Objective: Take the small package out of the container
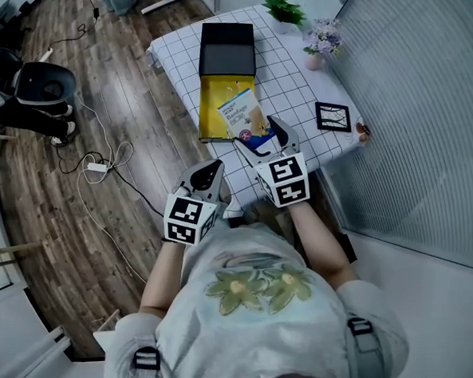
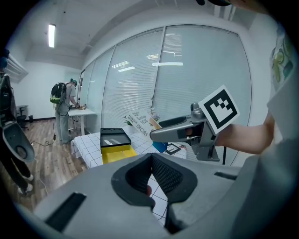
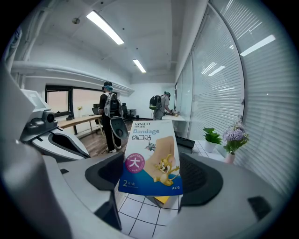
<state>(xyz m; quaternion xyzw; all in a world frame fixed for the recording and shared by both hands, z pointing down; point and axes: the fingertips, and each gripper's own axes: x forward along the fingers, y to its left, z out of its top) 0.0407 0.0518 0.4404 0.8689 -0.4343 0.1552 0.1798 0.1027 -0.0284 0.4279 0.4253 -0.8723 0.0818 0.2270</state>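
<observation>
Bandage package [image 3: 152,151]: one, pinched by its lower edge between the jaws of your right gripper [image 3: 154,176], upright and raised clear of the container. Yellow box [image 1: 210,106]: open on the checked tablecloth [image 1: 294,81], with its black lid [image 1: 226,49] touching the far end. Your left gripper [image 1: 206,176]: jaws together, holding nothing, at the table's near edge.

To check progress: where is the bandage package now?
Near the centre of the head view, the bandage package is clamped in the right gripper, raised above the near end of the yellow container.
</observation>
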